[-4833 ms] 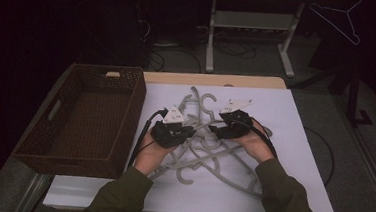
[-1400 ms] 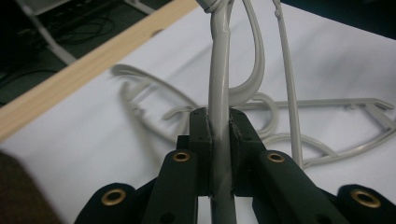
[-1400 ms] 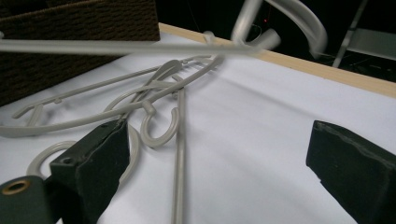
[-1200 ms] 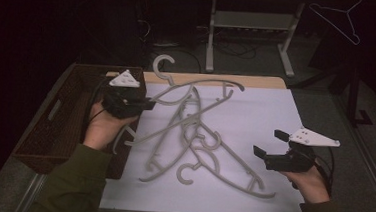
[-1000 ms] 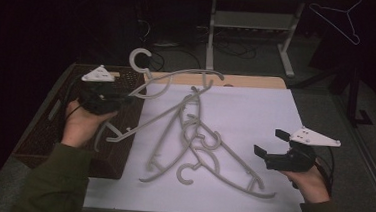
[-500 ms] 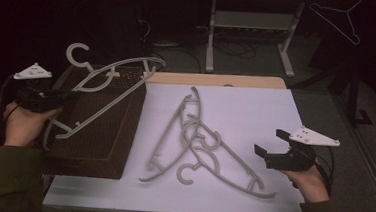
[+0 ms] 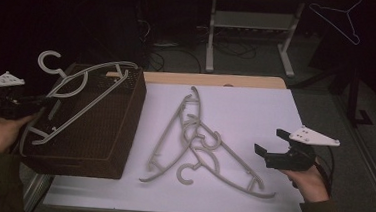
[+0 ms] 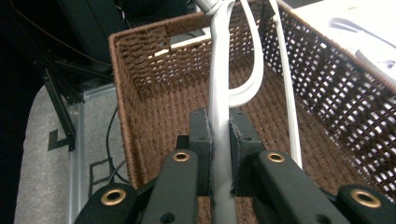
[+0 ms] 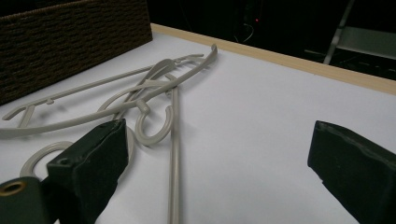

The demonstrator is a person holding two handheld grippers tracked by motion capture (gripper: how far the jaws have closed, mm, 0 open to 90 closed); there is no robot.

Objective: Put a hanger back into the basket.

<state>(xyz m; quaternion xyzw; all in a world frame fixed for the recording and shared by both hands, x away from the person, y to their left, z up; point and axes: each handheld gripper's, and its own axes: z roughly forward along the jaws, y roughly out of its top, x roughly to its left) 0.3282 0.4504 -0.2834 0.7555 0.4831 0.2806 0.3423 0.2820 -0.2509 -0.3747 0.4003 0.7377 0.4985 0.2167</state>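
Observation:
My left gripper (image 7: 40, 103) is shut on a grey plastic hanger (image 7: 84, 86), which it holds tilted over the brown wicker basket (image 7: 125, 111) at the table's left. In the left gripper view the pads (image 8: 203, 135) clamp the hanger's bar (image 8: 219, 84) above the basket's inside (image 8: 154, 107). Two more grey hangers (image 7: 171, 135) (image 7: 222, 158) lie crossed on the white table top (image 7: 256, 111). My right gripper (image 7: 271, 143) stands open just right of them, low over the table. In the right gripper view those hangers (image 9: 154, 88) lie ahead and to the left of the open right gripper (image 9: 219, 158).
A wooden strip (image 7: 213, 80) runs along the table's far side. Behind it stand a metal frame (image 7: 210, 42) and floor cables. A wire hanger (image 7: 340, 19) hangs at the back right. The basket takes up the table's left end.
The left hand has carried the held hanger leftward, from the table's middle to over the basket. The right hand and the two lying hangers have stayed put.

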